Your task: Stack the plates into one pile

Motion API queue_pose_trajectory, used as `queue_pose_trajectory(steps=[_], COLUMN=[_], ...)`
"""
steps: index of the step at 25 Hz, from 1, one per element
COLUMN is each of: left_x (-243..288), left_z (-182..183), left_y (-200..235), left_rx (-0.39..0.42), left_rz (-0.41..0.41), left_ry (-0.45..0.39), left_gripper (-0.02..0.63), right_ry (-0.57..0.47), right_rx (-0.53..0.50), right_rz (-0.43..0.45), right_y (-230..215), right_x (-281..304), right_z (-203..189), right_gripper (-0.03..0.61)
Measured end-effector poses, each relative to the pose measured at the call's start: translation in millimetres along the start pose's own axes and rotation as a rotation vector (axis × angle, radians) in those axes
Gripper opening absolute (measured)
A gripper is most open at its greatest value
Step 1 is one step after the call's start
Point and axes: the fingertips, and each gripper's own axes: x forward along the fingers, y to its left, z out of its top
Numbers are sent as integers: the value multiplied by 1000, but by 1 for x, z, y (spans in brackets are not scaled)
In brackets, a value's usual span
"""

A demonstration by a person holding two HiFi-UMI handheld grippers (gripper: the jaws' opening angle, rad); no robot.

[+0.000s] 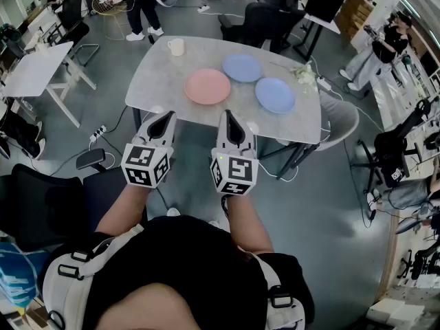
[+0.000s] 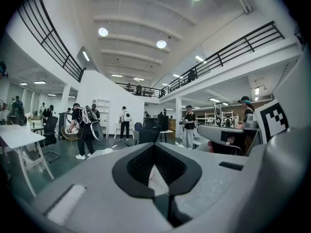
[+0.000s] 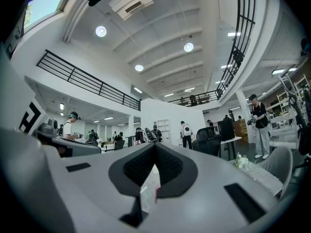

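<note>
Three plates lie apart on the grey table [image 1: 158,81] in the head view: a pink plate [image 1: 207,86] nearest me, a blue plate [image 1: 242,68] behind it and a second blue plate [image 1: 275,95] to the right. My left gripper [image 1: 166,117] and right gripper [image 1: 229,114] hover side by side just short of the table's near edge, both pointing at the plates and roughly level. Each is shut with nothing in it. In the left gripper view the left gripper [image 2: 154,147] has its jaws together, as does the right gripper [image 3: 155,147] in its own view.
A white cup [image 1: 177,47] stands at the table's far left and a small bunch of white flowers [image 1: 302,74] at its right side. Chairs [image 1: 337,126] and power cables surround the table. People stand and walk in the hall behind.
</note>
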Motion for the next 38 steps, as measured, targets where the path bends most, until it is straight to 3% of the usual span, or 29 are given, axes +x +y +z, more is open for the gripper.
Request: queue_pose_trajectory(steps=[10, 14, 22, 29, 38], left_x=[0, -3, -14, -26, -11], left_z=[-5, -7, -10, -15, -21], left_y=[10, 16, 61, 102, 123], left_rx=[-60, -69, -85, -76, -84], left_rz=[-6, -11, 2, -22, -52], left_ry=[-1, -1, -15, -20, -4], left_gripper=[4, 5, 4, 5, 5], right_ry=[-6, -11, -21, -34, -12], right_rx=[13, -47, -51, -55, 37], right_rz=[9, 11, 15, -43, -72], right_y=[9, 21, 56, 75, 72], right_x=[5, 6, 26, 42, 65], right_z=[-2, -4, -9, -9, -19], right_gripper=[9, 9, 9, 9, 9])
